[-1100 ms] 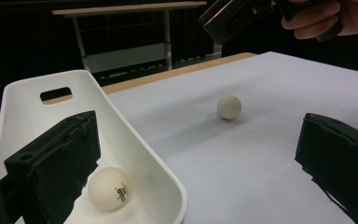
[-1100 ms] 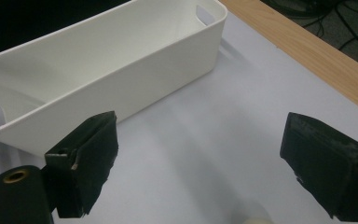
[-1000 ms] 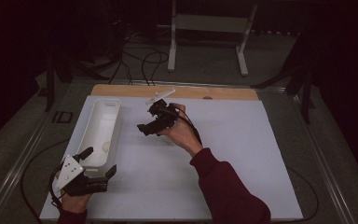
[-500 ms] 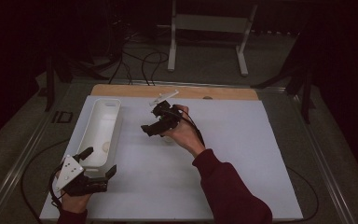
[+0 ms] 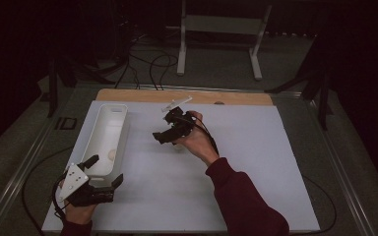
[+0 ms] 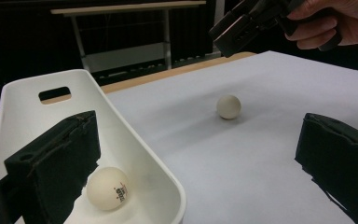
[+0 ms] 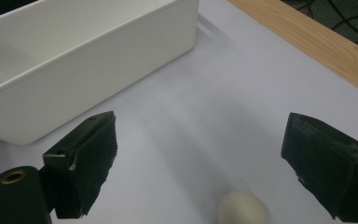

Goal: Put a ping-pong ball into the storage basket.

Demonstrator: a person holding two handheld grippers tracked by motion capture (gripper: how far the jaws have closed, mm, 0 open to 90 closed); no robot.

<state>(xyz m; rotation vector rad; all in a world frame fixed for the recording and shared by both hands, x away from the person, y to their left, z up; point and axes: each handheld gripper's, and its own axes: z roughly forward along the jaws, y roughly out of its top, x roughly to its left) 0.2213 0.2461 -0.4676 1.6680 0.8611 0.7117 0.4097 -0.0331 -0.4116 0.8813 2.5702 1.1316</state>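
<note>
A long white tray (image 5: 120, 112) lies at the left of the white mat, and one white ball (image 5: 112, 155) rests in its near end. That ball (image 6: 107, 188) lies just inside the tray's rim (image 6: 135, 140), beside my left jaw. My left gripper (image 5: 104, 171) stands open at the tray's near corner, one jaw inside and one outside, holding nothing. A second white ball (image 6: 228, 107) sits on the mat farther off. My right gripper (image 5: 163, 133) hovers open over it, tilted down. The second ball (image 7: 242, 209) lies low between the right gripper's (image 7: 205, 163) jaws, untouched.
A wooden strip (image 5: 177, 96) borders the mat's far edge and also shows as the wooden strip (image 7: 307, 32) in the right gripper view. The tray's side wall (image 7: 88, 60) stands close to the right gripper's left. A metal stand (image 5: 221, 29) and cables lie beyond the table.
The right hand and its gripper have shifted slightly toward the near side of the mat. The left gripper and the tray have stayed still.
</note>
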